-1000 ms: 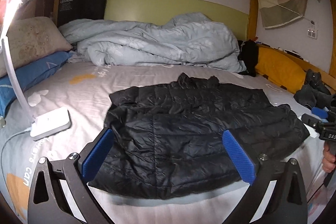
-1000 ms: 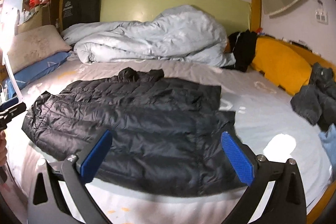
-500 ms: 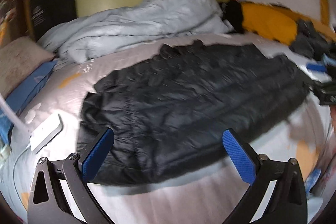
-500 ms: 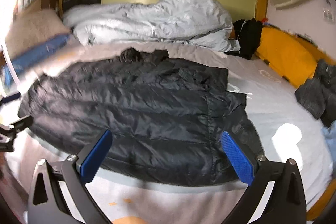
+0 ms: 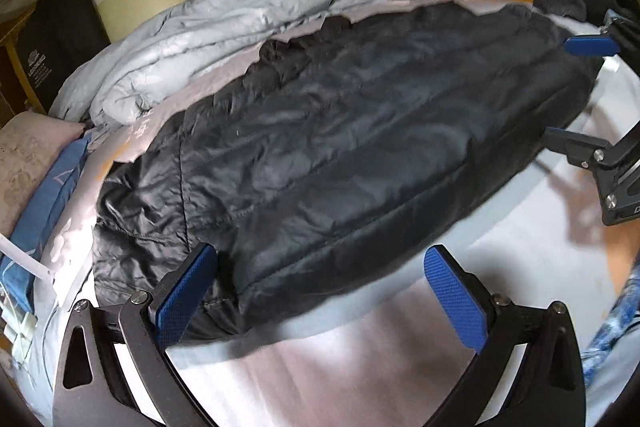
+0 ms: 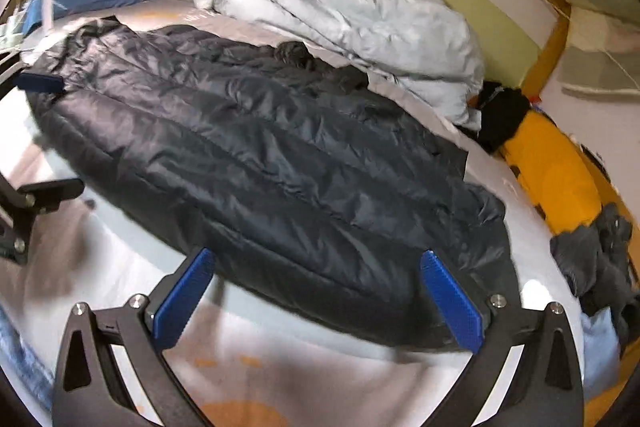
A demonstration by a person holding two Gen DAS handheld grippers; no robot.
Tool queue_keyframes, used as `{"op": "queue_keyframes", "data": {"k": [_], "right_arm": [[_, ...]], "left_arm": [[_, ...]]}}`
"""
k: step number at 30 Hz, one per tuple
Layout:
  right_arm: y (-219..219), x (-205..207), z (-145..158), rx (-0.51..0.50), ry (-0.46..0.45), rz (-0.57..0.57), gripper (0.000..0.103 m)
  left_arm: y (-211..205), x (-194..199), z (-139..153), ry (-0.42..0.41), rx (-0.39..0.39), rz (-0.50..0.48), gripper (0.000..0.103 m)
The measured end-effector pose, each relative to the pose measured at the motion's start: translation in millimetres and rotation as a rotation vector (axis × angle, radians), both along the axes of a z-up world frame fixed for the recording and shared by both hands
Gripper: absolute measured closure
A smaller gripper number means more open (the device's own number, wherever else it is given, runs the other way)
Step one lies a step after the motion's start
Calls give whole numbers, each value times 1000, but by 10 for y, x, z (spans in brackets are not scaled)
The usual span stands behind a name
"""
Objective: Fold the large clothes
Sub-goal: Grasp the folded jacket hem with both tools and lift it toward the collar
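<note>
Lying flat on bed (image 5: 360, 367), black puffer jacket (image 5: 340, 155) spread just ahead of both claws. Left claw (image 5: 320, 299) wide open, hem btwn pads. Right claw (image 6: 316, 303) wide open too, w/ hem just ahead, nothing gripped.

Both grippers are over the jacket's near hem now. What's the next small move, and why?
Probably lower both a little further and close on the hem. The black jacket lies spread flat on the bed, unfolded. The left gripper and right gripper are both open, each at the near hem towards one end, and neither holds any cloth.
</note>
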State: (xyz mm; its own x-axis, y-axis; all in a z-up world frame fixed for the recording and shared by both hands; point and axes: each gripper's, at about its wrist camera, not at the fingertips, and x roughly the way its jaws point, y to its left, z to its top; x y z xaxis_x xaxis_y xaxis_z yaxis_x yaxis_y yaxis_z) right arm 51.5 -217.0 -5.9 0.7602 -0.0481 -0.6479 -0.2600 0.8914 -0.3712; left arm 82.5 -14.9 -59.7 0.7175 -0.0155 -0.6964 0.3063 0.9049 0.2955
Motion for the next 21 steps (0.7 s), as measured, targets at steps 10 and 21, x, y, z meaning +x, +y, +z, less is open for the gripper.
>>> {"op": "queue_keyframes", "data": {"k": [10, 21], "right_arm": [[-82, 153, -222, -139, 9, -74, 0], [-606, 212, 241, -12, -163, -286, 3]], "left_arm": [[286, 271, -135, -75, 48, 230, 0], [635, 202, 209, -244, -40, 369, 0]]}}
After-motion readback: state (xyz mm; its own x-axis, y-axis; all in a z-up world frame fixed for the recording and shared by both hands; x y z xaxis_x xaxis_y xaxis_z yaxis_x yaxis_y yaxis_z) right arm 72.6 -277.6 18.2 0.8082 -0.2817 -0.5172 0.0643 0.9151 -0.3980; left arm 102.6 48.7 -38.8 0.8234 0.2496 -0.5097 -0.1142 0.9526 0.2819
